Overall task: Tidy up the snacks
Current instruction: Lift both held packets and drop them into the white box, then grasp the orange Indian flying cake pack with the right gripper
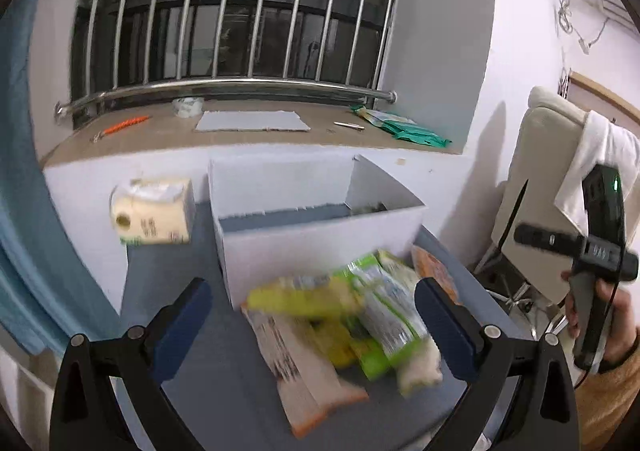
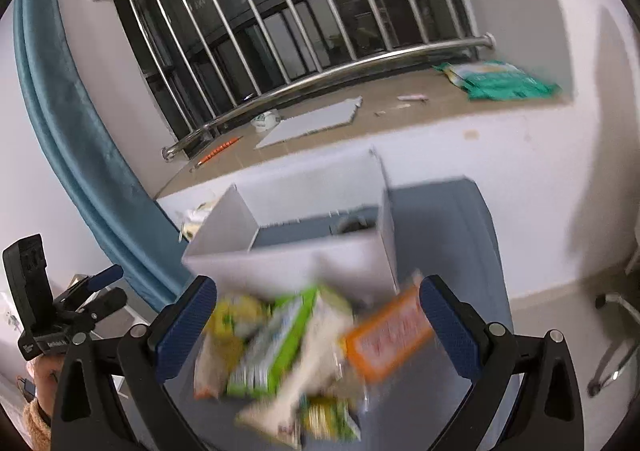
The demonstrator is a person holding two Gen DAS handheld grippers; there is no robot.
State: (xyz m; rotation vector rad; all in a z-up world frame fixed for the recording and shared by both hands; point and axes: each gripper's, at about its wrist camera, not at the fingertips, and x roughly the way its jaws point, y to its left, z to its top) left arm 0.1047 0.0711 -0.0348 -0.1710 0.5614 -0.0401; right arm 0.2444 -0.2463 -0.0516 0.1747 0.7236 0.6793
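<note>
A loose pile of snack packets (image 1: 344,327) lies on the grey-blue table (image 1: 192,275), in front of an open white box (image 1: 316,227). The packets are green, yellow, white and orange. My left gripper (image 1: 312,327) is open above the pile, fingers wide on either side of it. In the right wrist view the same pile (image 2: 296,347) lies below my right gripper (image 2: 316,327), also open, with an orange packet (image 2: 384,339) near its right finger. The white box (image 2: 304,247) stands just beyond. Both views are motion-blurred.
A pack of tissues (image 1: 154,211) lies left of the box. A window sill (image 1: 248,135) behind holds a grey sheet, an orange pen and a green bag (image 1: 404,127). A blue curtain (image 2: 80,139) hangs at left, a chair (image 1: 532,179) stands at right.
</note>
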